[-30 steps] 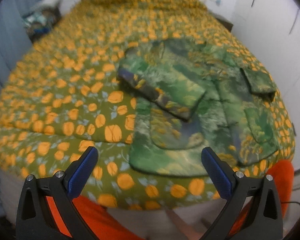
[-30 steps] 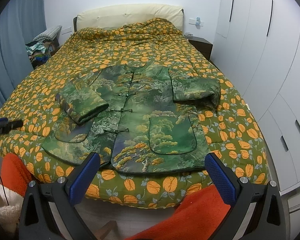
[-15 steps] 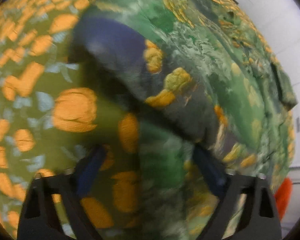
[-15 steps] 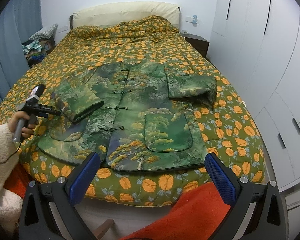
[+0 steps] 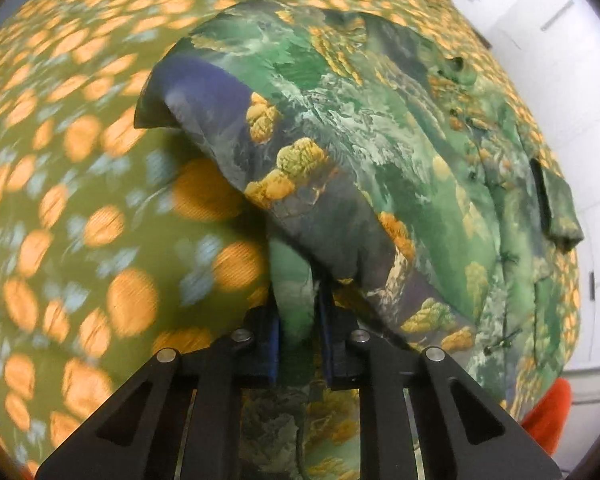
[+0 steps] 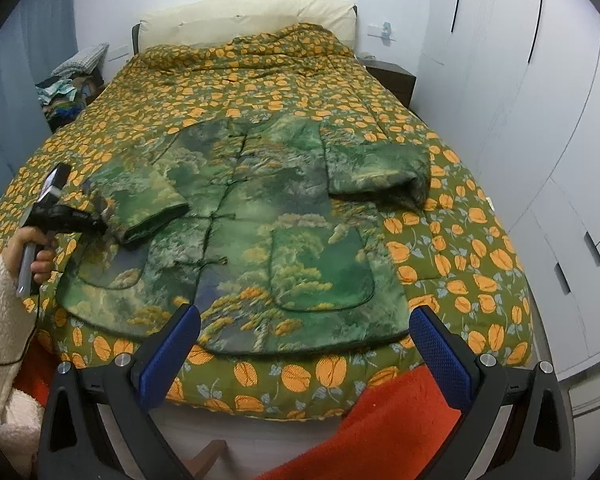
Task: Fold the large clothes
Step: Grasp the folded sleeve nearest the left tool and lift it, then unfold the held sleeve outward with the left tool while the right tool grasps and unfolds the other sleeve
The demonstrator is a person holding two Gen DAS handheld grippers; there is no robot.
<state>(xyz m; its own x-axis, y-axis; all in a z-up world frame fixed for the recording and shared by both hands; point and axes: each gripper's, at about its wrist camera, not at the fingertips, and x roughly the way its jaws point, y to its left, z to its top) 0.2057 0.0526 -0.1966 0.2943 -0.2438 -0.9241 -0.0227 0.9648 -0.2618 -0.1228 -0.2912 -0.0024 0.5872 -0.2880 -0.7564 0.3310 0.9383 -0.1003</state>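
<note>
Green landscape-print padded jacket [image 6: 260,232] lies flat, front up, at foot of bed w/ orange-leaf quilt [image 6: 480,248], both sleeves folded in. L gripper [image 5: 298,320] is pinched on jacket's side edge beneath the folded sleeve [image 5: 284,168]. R gripper [image 6: 306,340] is spread wide, holding nothing, above the hem. Fabric looks thick, soft, slightly slick, prob bulky; best hold is piped edges/hem corners, not mid-panel.

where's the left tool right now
In the right wrist view the left tool is at the bed's left edge, shut on the jacket's folded-in left sleeve.
</note>
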